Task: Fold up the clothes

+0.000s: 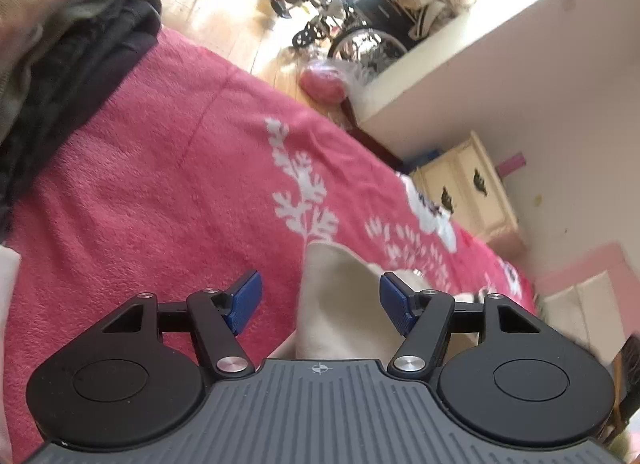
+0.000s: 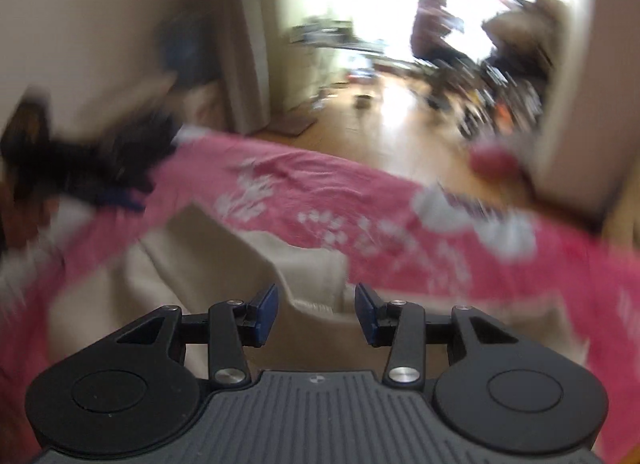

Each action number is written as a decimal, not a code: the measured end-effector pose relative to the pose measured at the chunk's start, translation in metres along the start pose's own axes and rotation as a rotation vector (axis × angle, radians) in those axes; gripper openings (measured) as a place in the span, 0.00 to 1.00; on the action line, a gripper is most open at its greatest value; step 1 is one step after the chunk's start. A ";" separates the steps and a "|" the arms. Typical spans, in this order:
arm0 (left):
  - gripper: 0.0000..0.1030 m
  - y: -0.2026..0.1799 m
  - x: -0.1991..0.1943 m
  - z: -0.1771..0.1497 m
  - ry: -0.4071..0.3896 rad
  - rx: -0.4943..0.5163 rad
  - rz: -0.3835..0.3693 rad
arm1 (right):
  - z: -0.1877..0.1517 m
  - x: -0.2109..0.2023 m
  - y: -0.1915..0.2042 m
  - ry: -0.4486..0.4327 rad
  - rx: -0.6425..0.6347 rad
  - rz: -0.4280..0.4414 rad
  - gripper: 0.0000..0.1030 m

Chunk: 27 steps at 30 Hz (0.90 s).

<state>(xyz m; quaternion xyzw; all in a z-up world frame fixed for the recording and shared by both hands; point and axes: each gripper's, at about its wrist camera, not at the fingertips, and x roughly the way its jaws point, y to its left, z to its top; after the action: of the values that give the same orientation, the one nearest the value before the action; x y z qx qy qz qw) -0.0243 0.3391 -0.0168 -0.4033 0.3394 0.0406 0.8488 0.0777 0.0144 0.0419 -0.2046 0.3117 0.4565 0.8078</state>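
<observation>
A bedroom with pale cream walls opens through a bright doorway onto a sunlit wooden floor (image 1: 240,4). The working surface is a bed covered by a fluffy pink blanket with white leaf and flower prints (image 1: 160,184), which fills most of both views. Past its far edge, in the left wrist view, stand a cream wooden cabinet with dark metal handles (image 1: 468,192), a black wheelchair piled with beige cloth (image 1: 372,32), and a pinkish-red bundle in clear plastic (image 1: 324,84) on the floor near the wall corner.

At the upper left of the left wrist view a heap of dark and beige clothes (image 1: 80,44) sits on the blanket; in the blurred right wrist view a dark pile (image 2: 100,160) lies at the blanket's left end.

The cream-coloured cloth garment (image 1: 340,304) lies on the blanket directly below and ahead of the left gripper (image 1: 320,306), whose blue pads (image 1: 246,300) stand wide apart, with nothing clamped; the cloth shows between them but does not touch either. In the right wrist view the same garment (image 2: 240,256) spreads in folds across the near blanket. The right gripper (image 2: 316,314) hangs above it, jaws parted, pads clear of the fabric.
</observation>
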 end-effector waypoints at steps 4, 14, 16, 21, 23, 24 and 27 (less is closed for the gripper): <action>0.63 -0.002 0.009 -0.002 0.014 0.064 0.003 | 0.006 0.031 0.022 0.072 -0.222 -0.013 0.44; 0.64 0.006 0.028 -0.010 0.070 0.049 -0.057 | -0.008 0.052 0.040 0.135 -0.400 -0.007 0.02; 0.64 0.007 0.031 -0.010 0.080 0.042 -0.069 | 0.000 0.042 0.037 0.075 -0.373 -0.028 0.02; 0.64 0.004 0.035 -0.010 0.101 0.039 -0.107 | 0.020 0.042 0.028 -0.010 -0.312 -0.066 0.02; 0.64 0.003 0.035 -0.010 0.100 0.044 -0.129 | 0.023 0.053 0.025 -0.012 -0.299 -0.079 0.02; 0.64 0.001 0.035 -0.010 0.100 0.052 -0.139 | 0.022 0.060 0.024 -0.012 -0.294 -0.087 0.02; 0.63 -0.001 0.036 -0.012 0.106 0.077 -0.141 | 0.019 0.081 0.021 -0.015 -0.272 -0.109 0.02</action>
<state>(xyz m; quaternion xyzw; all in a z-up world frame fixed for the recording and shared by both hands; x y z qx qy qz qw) -0.0027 0.3224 -0.0438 -0.3949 0.3560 -0.0539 0.8452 0.0973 0.0864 -0.0014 -0.3255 0.2294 0.4514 0.7985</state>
